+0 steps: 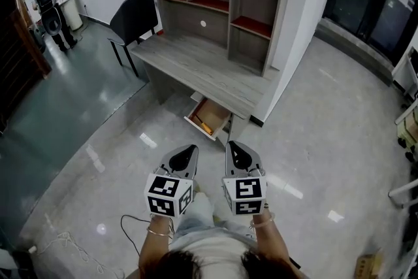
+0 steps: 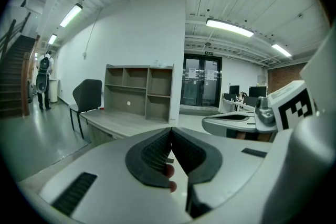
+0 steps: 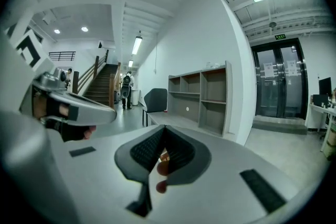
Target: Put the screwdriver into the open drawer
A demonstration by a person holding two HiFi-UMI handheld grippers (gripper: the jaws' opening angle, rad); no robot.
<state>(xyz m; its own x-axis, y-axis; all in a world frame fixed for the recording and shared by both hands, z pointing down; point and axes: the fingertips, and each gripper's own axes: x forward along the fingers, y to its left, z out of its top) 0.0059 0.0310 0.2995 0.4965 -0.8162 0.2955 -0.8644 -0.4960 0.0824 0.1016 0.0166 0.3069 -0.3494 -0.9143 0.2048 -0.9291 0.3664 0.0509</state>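
Plainly, neither tool has anything in it: the left gripper (image 1: pixel 190 149) and the right gripper (image 1: pixel 234 145) are held side by side at the person's waist. In each gripper's own view the ribbed jaws meet at the tips with nothing caught between them. Both point toward the desk (image 1: pixel 196 65), which stands well apart from them across bare floor, with a dark chair (image 1: pixel 134 16) at its far end. The drawer (image 1: pixel 214 114) hangs open under the desk's near edge, almost straight ahead of the pair and a shade closer to the left one's line. Inside it, against the front panel, lies a slim orange thing that I take to be the screwdriver (image 1: pixel 204 128), though it is too small to be sure. Its long axis runs along that panel, parallel to the desk edge and crosswise to the way the jaws point. If that is the tool, it sits where the task wants it and little is left to do. If it is not, I can see no other screwdriver on the desk or floor.
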